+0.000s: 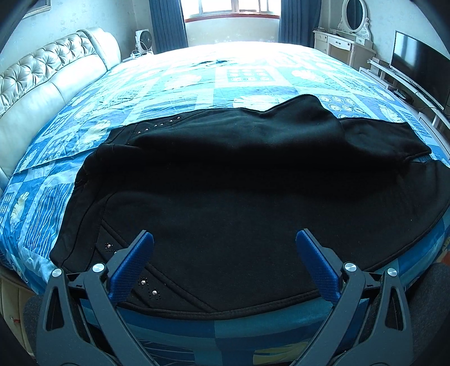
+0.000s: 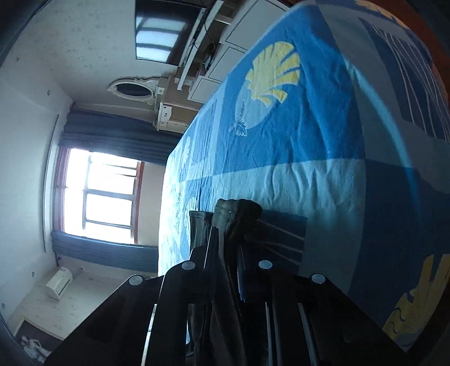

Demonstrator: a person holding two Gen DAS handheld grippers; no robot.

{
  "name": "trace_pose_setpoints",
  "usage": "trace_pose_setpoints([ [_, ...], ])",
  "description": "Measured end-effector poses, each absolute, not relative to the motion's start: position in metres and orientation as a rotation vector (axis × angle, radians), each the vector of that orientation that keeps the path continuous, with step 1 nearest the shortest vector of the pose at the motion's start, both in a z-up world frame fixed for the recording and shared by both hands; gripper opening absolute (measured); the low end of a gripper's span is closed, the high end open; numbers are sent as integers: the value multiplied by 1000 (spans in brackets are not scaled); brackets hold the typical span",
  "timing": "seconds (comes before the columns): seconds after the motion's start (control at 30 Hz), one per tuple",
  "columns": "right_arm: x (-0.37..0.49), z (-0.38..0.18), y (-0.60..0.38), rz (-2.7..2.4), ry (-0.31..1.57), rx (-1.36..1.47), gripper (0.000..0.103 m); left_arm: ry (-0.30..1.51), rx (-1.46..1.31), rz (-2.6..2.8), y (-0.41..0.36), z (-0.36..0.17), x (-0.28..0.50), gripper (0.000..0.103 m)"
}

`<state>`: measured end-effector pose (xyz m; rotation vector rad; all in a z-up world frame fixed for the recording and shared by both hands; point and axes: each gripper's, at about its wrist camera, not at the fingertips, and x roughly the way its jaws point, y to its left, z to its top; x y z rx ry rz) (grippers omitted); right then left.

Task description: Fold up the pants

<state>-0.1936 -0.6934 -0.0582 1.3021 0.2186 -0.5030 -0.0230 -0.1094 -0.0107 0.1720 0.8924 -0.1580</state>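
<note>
Black pants (image 1: 225, 180) lie spread across the near part of a bed with a blue patterned cover (image 1: 197, 81). One leg end is folded over at the back right. My left gripper (image 1: 225, 245) is open, its blue fingers hovering over the pants near the waistband hem at the bed's near edge. In the right wrist view the camera is rolled sideways. My right gripper (image 2: 227, 225) is shut on a bunched edge of the black pants (image 2: 239, 216), held over the bed cover (image 2: 309, 140).
A padded headboard (image 1: 42, 84) stands at the left. A TV (image 1: 419, 64) on a low stand and a dressing table with mirror (image 1: 351, 28) stand at the right. A window with blue curtains (image 1: 233, 11) is at the far end.
</note>
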Motion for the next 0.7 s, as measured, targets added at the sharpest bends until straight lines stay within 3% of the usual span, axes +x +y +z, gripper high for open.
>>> trace_pose_setpoints([
  [0.1, -199, -50, -697, -568, 322, 1164, 12, 889, 172, -158, -108, -13, -21, 101],
  [0.2, -205, -87, -711, -638, 484, 1158, 12, 898, 169, -159, -107, -19, -17, 101],
  [0.3, -224, -101, -715, -642, 433, 1236, 13, 903, 187, -166, -104, -22, -13, 101],
  [0.4, -241, -75, -708, -785, 371, 1133, 28, 923, 165, -177, -88, -22, -3, 101],
  [0.47, -237, -45, -700, -796, 324, 1028, 43, 995, 83, -232, -68, -24, 9, 101],
  [0.6, -191, 35, -643, -619, 251, 651, 64, 1025, 34, -225, -17, -17, 35, 101],
  [0.67, -156, 68, -596, -446, 205, 432, 94, 971, 54, -186, 13, -3, 51, 101],
  [0.7, -129, 75, -577, -367, 255, 353, 95, 952, 55, -173, 28, 3, 61, 101],
])
